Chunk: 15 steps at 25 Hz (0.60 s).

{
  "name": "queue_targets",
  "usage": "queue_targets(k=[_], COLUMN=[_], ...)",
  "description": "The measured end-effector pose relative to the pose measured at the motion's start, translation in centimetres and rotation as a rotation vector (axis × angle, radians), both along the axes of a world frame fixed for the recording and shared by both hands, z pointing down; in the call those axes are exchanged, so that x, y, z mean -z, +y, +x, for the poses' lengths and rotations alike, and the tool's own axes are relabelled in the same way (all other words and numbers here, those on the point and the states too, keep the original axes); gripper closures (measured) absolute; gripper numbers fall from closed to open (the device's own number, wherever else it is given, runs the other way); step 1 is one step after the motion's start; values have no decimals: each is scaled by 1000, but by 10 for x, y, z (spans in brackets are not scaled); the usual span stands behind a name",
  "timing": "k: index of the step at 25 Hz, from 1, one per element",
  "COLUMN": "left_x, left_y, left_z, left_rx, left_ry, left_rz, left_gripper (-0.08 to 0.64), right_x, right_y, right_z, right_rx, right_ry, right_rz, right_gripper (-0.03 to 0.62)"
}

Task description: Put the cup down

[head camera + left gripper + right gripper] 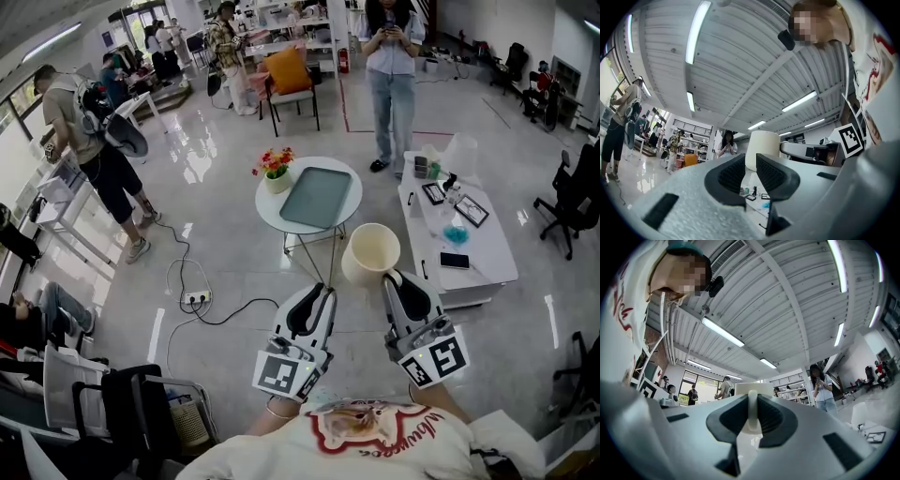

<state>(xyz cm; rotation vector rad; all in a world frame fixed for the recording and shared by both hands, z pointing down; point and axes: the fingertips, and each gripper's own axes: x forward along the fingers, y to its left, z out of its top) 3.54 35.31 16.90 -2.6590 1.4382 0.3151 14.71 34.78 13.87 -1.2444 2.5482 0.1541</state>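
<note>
A cream cup [371,253] hangs in the air, tilted with its mouth toward me, over the floor between the round table and the white table. My right gripper [394,277] is shut on the cup's handle [752,411], which stands upright between the dark pads; the cup's body [752,389] shows just beyond. My left gripper [323,292] is beside it on the left, its jaws drawn together with only a narrow slit and nothing between them. In the left gripper view, the cup [762,150] rises just past that gripper's [751,164] tips.
A round white table [267,211] ahead carries a grey-green tray [319,197] and a flower pot [275,173]. To the right, a white table [487,272] holds small items. A power strip [197,298] and cables lie on the floor. A person [392,75] stands behind.
</note>
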Motion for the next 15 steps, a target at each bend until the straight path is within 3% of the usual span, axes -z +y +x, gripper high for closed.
queue_targets(k=[9,15], left_x=[-7,-1], left_y=[-18,-59], left_z=[-3,-13], left_rx=[15,3], left_ry=[-41,-63], left_rz=[17,32], left_gripper=[477,477], right_x=[-9,-5], right_y=[-19,-59], right_z=[-6,-19], right_rx=[14,12], right_ry=[-1,7], right_rz=[-7,-1], right_gripper=[537,537])
